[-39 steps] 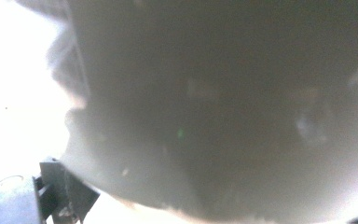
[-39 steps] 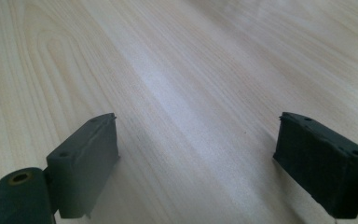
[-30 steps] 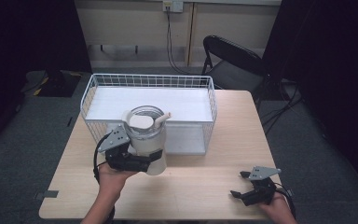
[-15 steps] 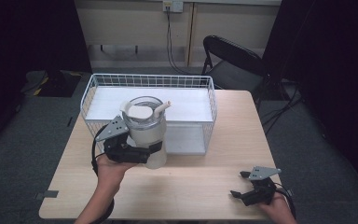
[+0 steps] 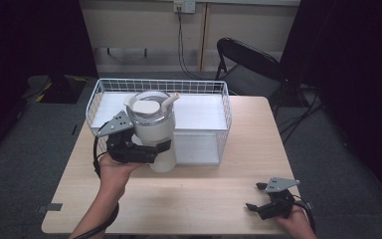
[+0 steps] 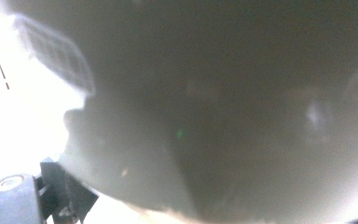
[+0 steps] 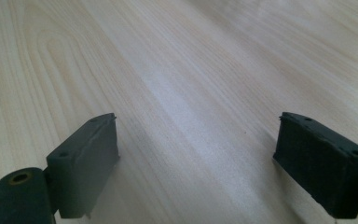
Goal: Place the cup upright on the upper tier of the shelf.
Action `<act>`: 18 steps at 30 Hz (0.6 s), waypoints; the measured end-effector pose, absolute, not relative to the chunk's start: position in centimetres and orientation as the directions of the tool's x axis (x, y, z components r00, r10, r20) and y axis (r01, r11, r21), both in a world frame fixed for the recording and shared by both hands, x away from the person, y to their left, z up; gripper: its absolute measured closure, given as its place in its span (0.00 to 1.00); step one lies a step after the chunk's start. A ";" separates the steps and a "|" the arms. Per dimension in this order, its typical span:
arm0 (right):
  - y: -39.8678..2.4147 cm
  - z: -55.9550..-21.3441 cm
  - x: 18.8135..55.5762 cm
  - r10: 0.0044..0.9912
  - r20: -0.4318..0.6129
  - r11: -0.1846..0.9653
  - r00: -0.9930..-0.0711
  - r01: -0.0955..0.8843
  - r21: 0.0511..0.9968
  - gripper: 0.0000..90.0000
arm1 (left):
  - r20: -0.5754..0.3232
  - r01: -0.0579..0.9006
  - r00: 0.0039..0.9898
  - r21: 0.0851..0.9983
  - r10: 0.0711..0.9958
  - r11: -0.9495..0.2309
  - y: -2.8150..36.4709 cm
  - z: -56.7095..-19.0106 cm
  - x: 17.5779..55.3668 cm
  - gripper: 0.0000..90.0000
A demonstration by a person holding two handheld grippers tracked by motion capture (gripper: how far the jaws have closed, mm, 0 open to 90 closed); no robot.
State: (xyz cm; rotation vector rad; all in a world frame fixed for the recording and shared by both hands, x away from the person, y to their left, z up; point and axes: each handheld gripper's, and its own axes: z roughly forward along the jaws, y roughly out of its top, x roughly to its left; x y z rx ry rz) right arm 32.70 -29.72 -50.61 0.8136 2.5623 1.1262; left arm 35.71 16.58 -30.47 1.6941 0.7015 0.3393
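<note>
The tumbler (image 5: 154, 130) is the biggest thing I have in hand: a cream, hard-walled cup with a clear lid and a straw sticking out toward the basket. I judge it stiff, smooth and a bit slippery, and top-heavy if there is liquid in it, though I cannot see inside. My left tool (image 5: 146, 149) is clamped around its lower body, holding it up off the surface (image 5: 204, 189) just in front of the white wire basket (image 5: 214, 89). The body is the right place to take hold; the lid and straw would likely pop loose. In the left gripper view the cup wall (image 6: 214, 116) sits blurred right against the lens.

The surface is pale wood grain, flat, bare near me. My right tool (image 5: 271, 201) rests low at the near right corner, jaws spread apart with nothing between them. Beyond the surface stand a folding chair (image 5: 248, 64) and grey carpet (image 5: 40, 149).
</note>
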 end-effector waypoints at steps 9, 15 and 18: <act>-29.7 -50.6 32.7 0.571 0.015 0.551 -0.821 0.397 0.733 0.14 | -0.138 0.262 0.774 0.958 0.618 -0.115 16.8 -28.7 36.4 0.11; -29.7 -50.6 32.7 0.571 0.015 0.552 -0.821 0.397 0.733 0.14 | -0.129 0.252 0.777 0.961 0.616 -0.117 16.8 -27.8 36.8 0.11; -29.7 -50.6 32.7 0.571 0.015 0.551 -0.820 0.398 0.733 0.14 | -0.127 0.251 0.774 0.961 0.620 -0.116 16.7 -27.3 37.2 0.11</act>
